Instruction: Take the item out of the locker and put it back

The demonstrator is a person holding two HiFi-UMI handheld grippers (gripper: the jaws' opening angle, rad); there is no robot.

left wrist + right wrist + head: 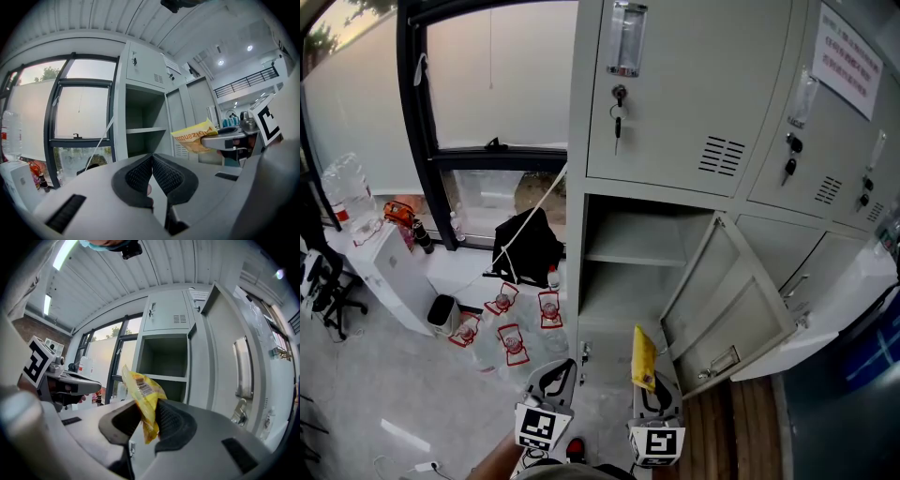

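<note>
**Operator:** What is the item, and where is it?

**Guide:** You are holding a yellow packet (644, 358) of crinkled film. The right gripper view shows a white barcode patch (143, 387) on one face. The left gripper view shows orange lettering on the other. Your right gripper (653, 392) has its jaws clamped on the packet's lower end, with a pad (171, 420) pressing each face. The packet is in front of the locker (581, 281), below the level of its shelf (633, 253), beside the open door (731, 305).

**Operator:** Which way does it point?

**Guide:** Its long axis runs roughly in line with the jaws. The gripped end is toward you and the free end points at the open compartment. In the right gripper view it leans slightly left of the jaw line.

**Operator:** Is it inside the locker?

**Guide:** Probably not. In the head view the free end appears to stop short of the opening, but that view is steep, so the gap is hard to judge.

**Operator:** And my other hand?

**Guide:** Your left gripper (551, 382) is just beside the right one. Its jaws are together with nothing between them.
</note>
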